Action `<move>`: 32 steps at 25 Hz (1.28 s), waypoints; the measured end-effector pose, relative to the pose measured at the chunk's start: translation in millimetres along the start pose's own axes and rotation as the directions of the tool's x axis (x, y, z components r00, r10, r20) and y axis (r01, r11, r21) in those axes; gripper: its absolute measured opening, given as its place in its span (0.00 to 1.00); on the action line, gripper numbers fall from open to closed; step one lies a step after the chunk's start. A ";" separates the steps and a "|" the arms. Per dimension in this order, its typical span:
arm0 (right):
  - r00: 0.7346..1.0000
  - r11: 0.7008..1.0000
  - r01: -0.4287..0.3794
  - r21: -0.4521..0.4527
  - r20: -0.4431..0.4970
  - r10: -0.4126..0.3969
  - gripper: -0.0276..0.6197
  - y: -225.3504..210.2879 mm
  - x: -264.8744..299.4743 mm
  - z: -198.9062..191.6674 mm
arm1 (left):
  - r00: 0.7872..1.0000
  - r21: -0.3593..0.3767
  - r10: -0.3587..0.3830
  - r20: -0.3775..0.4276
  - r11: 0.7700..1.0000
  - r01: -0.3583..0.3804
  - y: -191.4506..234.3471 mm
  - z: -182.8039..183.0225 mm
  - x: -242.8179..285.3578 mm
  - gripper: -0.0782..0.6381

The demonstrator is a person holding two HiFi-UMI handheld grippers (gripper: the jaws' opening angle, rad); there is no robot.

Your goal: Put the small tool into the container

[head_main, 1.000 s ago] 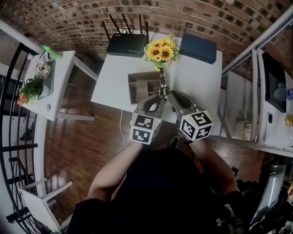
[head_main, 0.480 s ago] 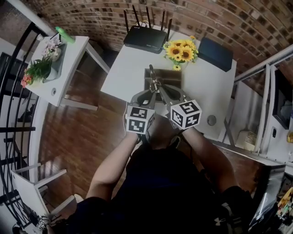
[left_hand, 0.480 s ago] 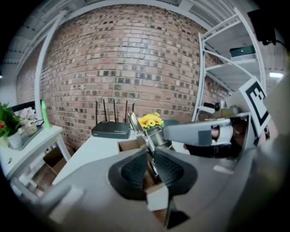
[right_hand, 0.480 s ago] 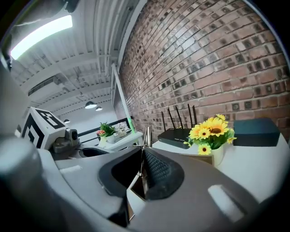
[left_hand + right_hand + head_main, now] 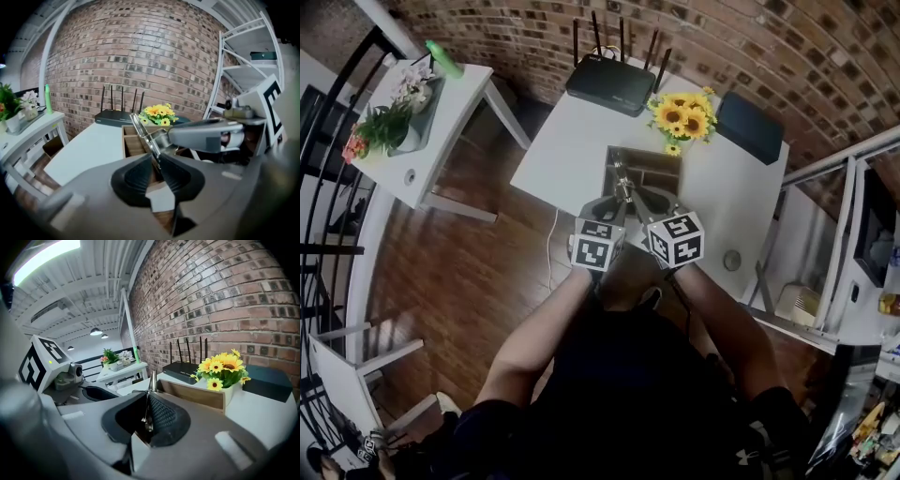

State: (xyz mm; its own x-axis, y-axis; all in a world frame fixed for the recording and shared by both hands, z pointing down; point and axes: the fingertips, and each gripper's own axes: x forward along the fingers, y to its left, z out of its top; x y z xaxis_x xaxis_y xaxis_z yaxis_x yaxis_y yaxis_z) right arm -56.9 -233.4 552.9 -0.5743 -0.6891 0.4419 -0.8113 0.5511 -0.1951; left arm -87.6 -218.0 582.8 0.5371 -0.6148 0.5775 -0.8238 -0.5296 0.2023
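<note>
A small metal tool is held from both sides just over the near edge of the wooden container on the white table. My left gripper is shut on the tool's near end; its jaws have just been opening slightly, with the tool still between them. My right gripper is shut on the same tool from the right. In the left gripper view the tool slants up out of my left gripper across the container. In the right gripper view the tool stands between the pads of my right gripper.
Behind the container stand a black router, a pot of sunflowers and a dark blue box. A white side table with plants and a green bottle is at the left, metal shelving at the right.
Both grippers, joined on the tool, have come down and in over the container's near part. The head camera has shifted, so the table sits further right in the picture.
</note>
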 end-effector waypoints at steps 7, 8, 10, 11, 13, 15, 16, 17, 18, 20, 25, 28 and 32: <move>0.997 0.999 -0.019 -0.050 -0.077 0.015 0.08 5.1 14.1 -22.2 | 0.997 0.007 0.022 -0.075 1.000 -0.021 5.8 -23.0 7.9 0.21; 0.997 0.998 -0.017 -0.053 -0.081 0.013 0.08 5.4 15.0 -23.8 | 0.997 0.008 0.022 -0.080 1.000 -0.021 6.3 -24.4 8.1 0.21; 0.996 0.998 -0.009 -0.058 -0.090 0.004 0.08 5.1 16.1 -27.0 | 0.996 0.014 0.022 -0.087 1.000 -0.021 6.4 -26.7 8.7 0.21; 0.995 0.998 -0.005 -0.061 -0.095 -0.001 0.08 4.7 16.4 -28.6 | 0.996 0.017 0.022 -0.091 1.000 -0.020 6.2 -27.8 9.2 0.21; 0.995 0.998 0.001 -0.064 -0.104 -0.007 0.08 4.5 16.9 -31.1 | 0.995 0.021 0.021 -0.097 1.000 -0.019 6.2 -29.6 10.1 0.21; 0.994 0.998 0.002 -0.065 -0.106 -0.008 0.08 5.4 17.1 -31.4 | 0.995 0.022 0.020 -0.103 1.000 -0.018 6.8 -30.5 10.4 0.21; 0.994 0.998 0.001 -0.066 -0.106 -0.008 0.08 5.9 17.3 -31.4 | 0.994 0.022 0.020 -0.105 1.000 -0.018 7.2 -30.6 10.5 0.21; 0.994 0.998 0.000 -0.066 -0.106 -0.007 0.08 6.3 17.4 -31.5 | 0.994 0.025 0.022 -0.106 1.000 -0.020 7.4 -30.7 10.5 0.21; 0.994 0.998 -0.003 -0.064 -0.107 -0.004 0.08 6.7 17.4 -31.6 | 0.994 0.030 0.026 -0.108 0.999 -0.023 7.5 -30.7 10.6 0.22; 0.994 0.998 -0.009 -0.057 -0.111 0.002 0.08 7.6 17.7 -31.9 | 0.993 0.047 0.037 -0.114 0.998 -0.032 7.6 -31.6 11.7 0.22; 0.993 0.998 -0.010 -0.065 -0.119 0.002 0.18 10.5 20.7 -31.7 | 0.992 0.080 0.055 -0.111 0.996 -0.046 12.4 -31.5 16.9 0.31; 0.994 0.998 -0.003 -0.055 -0.111 -0.004 0.22 10.6 19.4 -30.9 | 0.992 0.079 0.068 -0.105 0.995 -0.060 17.5 -33.1 15.4 0.33; 0.995 0.999 -0.007 -0.031 -0.103 0.004 0.23 12.6 15.9 -29.5 | 0.990 0.060 0.084 -0.109 0.995 -0.078 24.6 -38.2 11.0 0.34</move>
State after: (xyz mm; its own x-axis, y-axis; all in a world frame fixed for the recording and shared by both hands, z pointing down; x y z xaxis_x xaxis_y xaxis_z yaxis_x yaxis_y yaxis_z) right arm -73.1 -223.6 583.3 -0.5632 -0.6351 0.5286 -0.8034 0.5705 -0.1706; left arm -108.9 -215.5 624.4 0.4429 -0.5899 0.6751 -0.8506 -0.5145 0.1085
